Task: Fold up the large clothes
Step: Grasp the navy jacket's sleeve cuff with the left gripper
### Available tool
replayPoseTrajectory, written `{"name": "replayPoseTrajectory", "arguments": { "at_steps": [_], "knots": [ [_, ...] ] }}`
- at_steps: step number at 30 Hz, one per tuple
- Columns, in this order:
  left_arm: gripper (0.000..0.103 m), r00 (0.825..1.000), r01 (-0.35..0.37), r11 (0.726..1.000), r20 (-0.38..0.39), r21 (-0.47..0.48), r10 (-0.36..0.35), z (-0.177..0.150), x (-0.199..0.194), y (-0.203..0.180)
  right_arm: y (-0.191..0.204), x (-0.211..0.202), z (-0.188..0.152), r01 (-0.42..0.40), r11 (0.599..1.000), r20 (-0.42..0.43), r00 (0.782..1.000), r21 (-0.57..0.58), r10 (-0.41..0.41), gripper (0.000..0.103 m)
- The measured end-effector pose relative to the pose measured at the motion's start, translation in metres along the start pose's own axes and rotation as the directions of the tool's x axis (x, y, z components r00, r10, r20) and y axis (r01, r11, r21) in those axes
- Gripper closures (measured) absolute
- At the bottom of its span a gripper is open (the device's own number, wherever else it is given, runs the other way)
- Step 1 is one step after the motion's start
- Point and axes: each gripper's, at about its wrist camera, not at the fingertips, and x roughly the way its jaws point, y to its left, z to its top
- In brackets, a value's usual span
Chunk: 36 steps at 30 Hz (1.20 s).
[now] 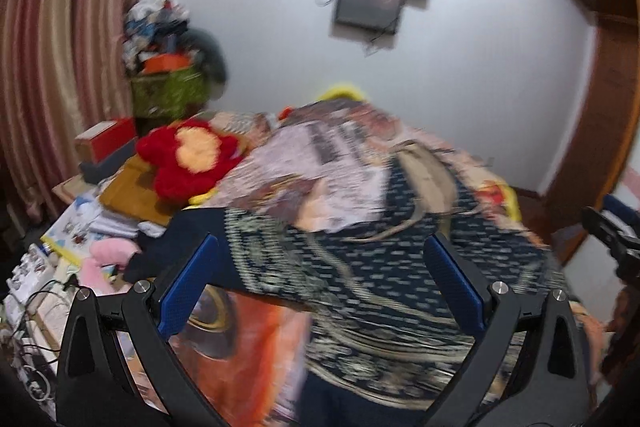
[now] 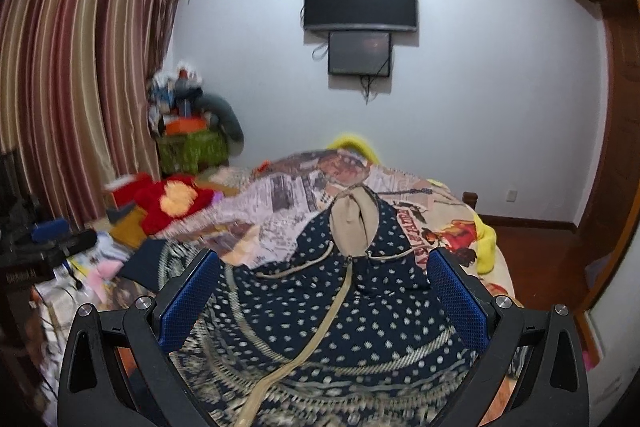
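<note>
Between the spread fingers of the right gripper (image 2: 323,291), close below, lies the dark navy dress (image 2: 340,307), its hem band of pale patterning nearest and a beige zipper strip (image 2: 296,355) running up the middle toward the beige collar (image 2: 354,223). Both pairs of jaws stand wide open and hold nothing; the left gripper (image 1: 322,287) hovers over the same garment's left part, where the picture is smeared by motion blur. The dress is spread on the bed, over a printed blanket (image 2: 432,219) with a newspaper-like pattern. It looks soft, light and limp, so it will likely sag and drape once lifted rather than keep any shape; the wide skirt means much loose cloth to control. The hem corners or the side seams seem the best places to pinch, one for each gripper, keeping clear of the thin drawcords near the waist. Farther left a red plush toy (image 1: 188,157) rests beside the bed clutter, and on the far wall hangs a dark television (image 2: 360,1).
</note>
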Motion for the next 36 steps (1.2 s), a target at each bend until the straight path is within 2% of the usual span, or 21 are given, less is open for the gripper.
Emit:
{"name": "replayPoseTrajectory", "arguments": {
  "at_steps": [3,5,8,10,13,16,17,19,20,22,23,26,29,31,32,33,34,36],
  "knots": [
    [0.0,0.995,-0.088,0.996,-0.042,0.003,0.088,-0.001,0.037,0.025,0.004,0.044,0.001,0.009,0.999,-0.064,0.998,-0.052,-0.013,0.0],
    [0.0,0.983,-0.162,0.986,-0.077,0.039,0.165,-0.006,0.065,0.041,0.005,0.072,-0.001,-0.002,0.998,-0.109,0.994,-0.068,-0.005,0.0],
    [0.0,0.963,-0.218,0.974,-0.146,0.066,0.225,-0.016,0.103,0.063,0.003,0.114,-0.01,-0.037,0.998,-0.194,0.981,-0.049,0.026,0.0],
    [0.0,0.952,-0.23,0.972,-0.198,0.048,0.235,-0.026,0.122,0.075,-0.001,0.144,-0.018,-0.065,0.998,-0.265,0.962,-0.01,0.06,0.0],
    [0.0,0.934,-0.222,0.975,-0.289,-0.009,0.21,-0.043,0.152,0.095,-0.009,0.185,-0.03,-0.089,0.994,-0.365,0.925,0.068,0.107,0.0],
    [0.0,0.911,-0.235,0.971,-0.359,-0.044,0.204,-0.055,0.167,0.107,-0.016,0.224,-0.044,-0.098,0.984,-0.456,0.876,0.149,0.156,0.0],
    [0.0,0.905,-0.234,0.97,-0.38,-0.066,0.192,-0.058,0.173,0.113,-0.018,0.239,-0.05,-0.102,0.979,-0.495,0.85,0.178,0.179,0.0],
    [0.001,0.898,-0.212,0.968,-0.419,-0.136,0.138,-0.062,0.184,0.122,-0.023,0.258,-0.059,-0.106,0.969,-0.542,0.813,0.222,0.213,0.0],
    [0.003,0.895,-0.19,0.963,-0.436,-0.191,0.09,-0.064,0.189,0.13,-0.024,0.27,-0.065,-0.11,0.962,-0.568,0.788,0.248,0.237,0.0],
    [0.006,0.892,-0.173,0.944,-0.451,-0.282,0.029,-0.066,0.195,0.142,-0.025,0.285,-0.072,-0.118,0.954,-0.598,0.756,0.276,0.266,0.0],
    [0.006,0.899,-0.168,0.929,-0.438,-0.33,0.006,-0.064,0.194,0.15,-0.025,0.293,-0.075,-0.12,0.95,-0.61,0.742,0.287,0.278,0.0],
    [0.007,0.91,-0.123,0.891,-0.407,-0.437,-0.074,-0.06,0.196,0.165,-0.023,0.311,-0.083,-0.133,0.946,-0.634,0.714,0.295,0.298,0.0],
    [0.023,0.917,-0.12,0.846,-0.384,-0.519,-0.106,-0.057,0.203,0.181,-0.018,0.324,-0.087,-0.149,0.948,-0.648,0.7,0.28,0.301,0.0],
    [0.045,0.918,-0.142,0.829,-0.386,-0.542,-0.095,-0.053,0.21,0.189,-0.015,0.331,-0.088,-0.163,0.946,-0.652,0.691,0.28,0.312,0.0],
    [0.052,0.917,-0.155,0.828,-0.39,-0.539,-0.082,-0.051,0.213,0.192,-0.014,0.333,-0.088,-0.169,0.945,-0.652,0.689,0.281,0.317,0.0],
    [0.066,0.914,-0.174,0.83,-0.4,-0.53,-0.064,-0.049,0.216,0.194,-0.014,0.335,-0.089,-0.175,0.942,-0.65,0.687,0.286,0.325,0.0],
    [0.077,0.91,-0.195,0.832,-0.412,-0.52,-0.045,-0.046,0.218,0.195,-0.013,0.336,-0.09,-0.178,0.94,-0.649,0.685,0.289,0.33,0.0],
    [0.083,0.909,-0.21,0.836,-0.416,-0.507,-0.024,-0.039,0.221,0.196,-0.014,0.337,-0.092,-0.181,0.936,-0.649,0.68,0.3,0.34,0.0]
  ]
}}
